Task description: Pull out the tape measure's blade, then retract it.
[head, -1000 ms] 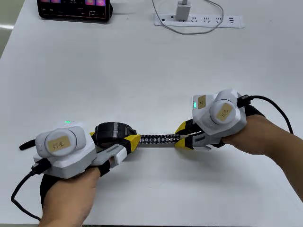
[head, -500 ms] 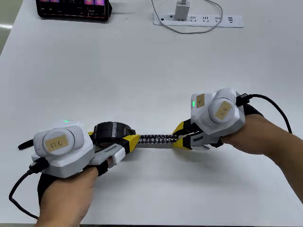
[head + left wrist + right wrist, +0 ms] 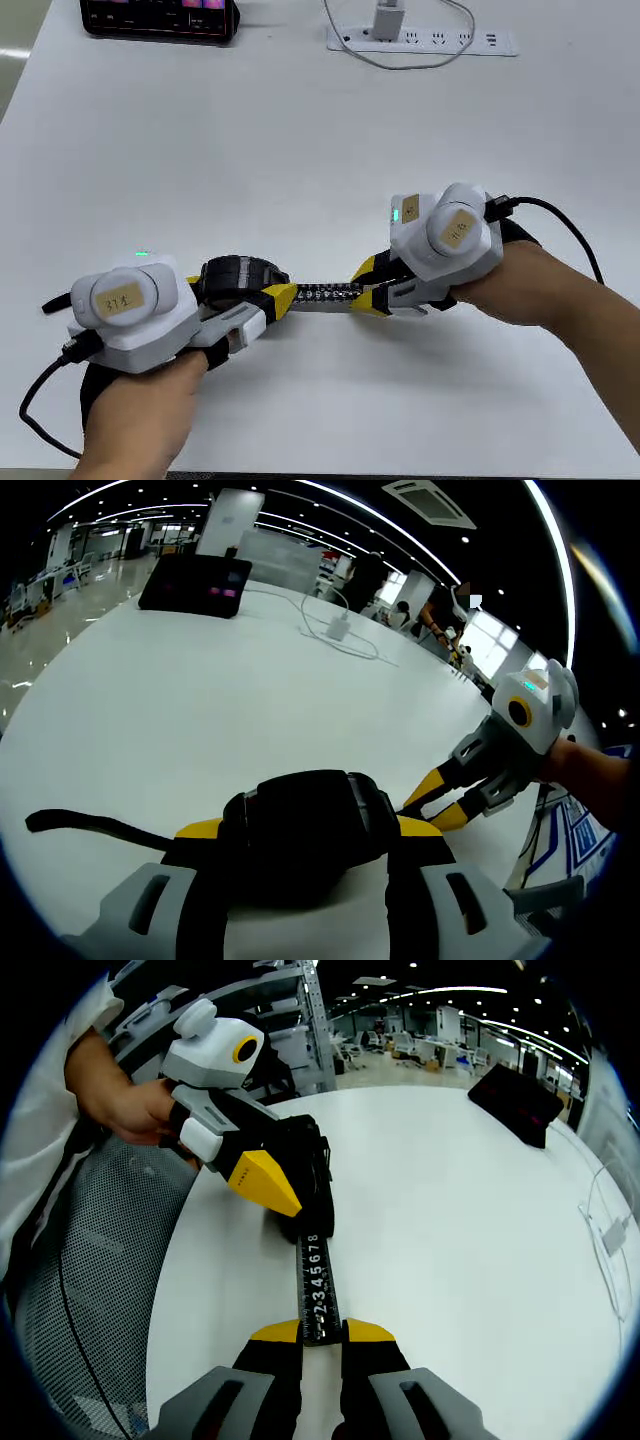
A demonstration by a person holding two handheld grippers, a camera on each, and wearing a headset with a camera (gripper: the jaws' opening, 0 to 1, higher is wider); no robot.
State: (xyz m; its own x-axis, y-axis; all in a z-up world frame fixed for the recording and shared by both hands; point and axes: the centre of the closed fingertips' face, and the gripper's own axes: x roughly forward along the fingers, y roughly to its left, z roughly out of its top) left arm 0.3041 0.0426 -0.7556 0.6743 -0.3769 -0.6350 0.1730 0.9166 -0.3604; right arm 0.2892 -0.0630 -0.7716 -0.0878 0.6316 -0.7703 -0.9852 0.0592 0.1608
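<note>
White workbench (image 3: 300,150), with a dark screen (image 3: 160,18) and a power strip (image 3: 420,42) at the far edge.

Left gripper (image 3: 240,293): jaws clamped on the tape measure (image 3: 232,274), one yellow tip on each side of the black case. The case rests on the bench at the near side.

Blade (image 3: 316,1280): runs out of the case mouth toward the right, straight and low over the surface. A short numbered run is exposed.

Right gripper (image 3: 320,1332): jaws narrow, pinching the blade's free end.

Judgement: the step in hand is blade travel between the two grippers. Direction can't be read from one moment.

To do it well:
- Hold the case pinned and unturned.
- Move the right gripper strictly along the blade's own line, low to the bench, with no twist.
- On the return, feed slowly with the pinch on, so the spring cannot snap the blade home.
</note>
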